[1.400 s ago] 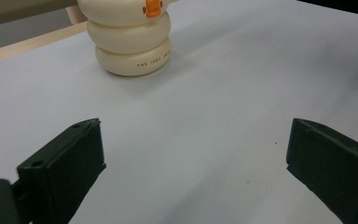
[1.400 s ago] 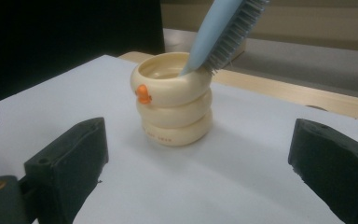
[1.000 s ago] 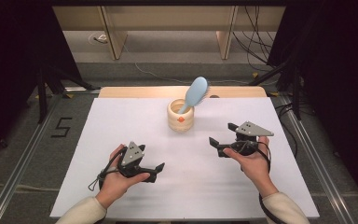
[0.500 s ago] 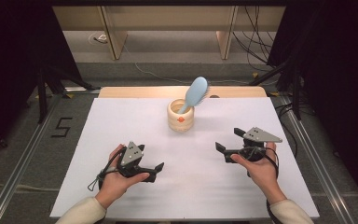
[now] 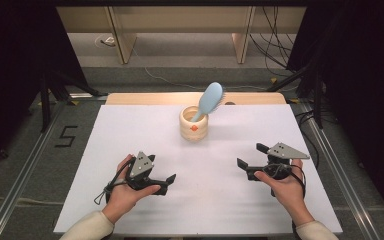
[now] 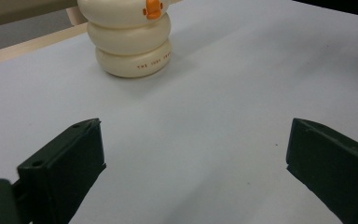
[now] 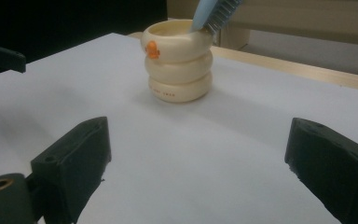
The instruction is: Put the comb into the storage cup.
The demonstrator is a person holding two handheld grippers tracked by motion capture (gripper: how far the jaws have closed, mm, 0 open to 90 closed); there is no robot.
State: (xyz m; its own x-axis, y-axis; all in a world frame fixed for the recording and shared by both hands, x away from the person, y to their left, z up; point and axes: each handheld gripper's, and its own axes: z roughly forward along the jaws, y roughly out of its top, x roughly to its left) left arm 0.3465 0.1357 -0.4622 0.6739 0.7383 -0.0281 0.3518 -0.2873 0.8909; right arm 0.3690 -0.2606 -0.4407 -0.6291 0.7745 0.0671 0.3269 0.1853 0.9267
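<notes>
Both tongs gape wide and empty: left tongs point(image 5: 169, 181), right tongs point(image 5: 251, 160). Blue brush point(image 5: 209, 100) leans in cream cup point(image 5: 193, 126), mid desk point(image 5: 130, 130).

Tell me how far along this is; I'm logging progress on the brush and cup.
Looks done: the light blue hairbrush stands tilted inside the cream ringed cup. In hand: nothing; the left gripper and right gripper are open, apart from the cup. Left: apparently nothing.

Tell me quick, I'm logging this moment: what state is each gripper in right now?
Left gripper: open, holding nothing, fingers apart above the table.
Right gripper: open, holding nothing, aimed toward the cup with the brush.
</notes>
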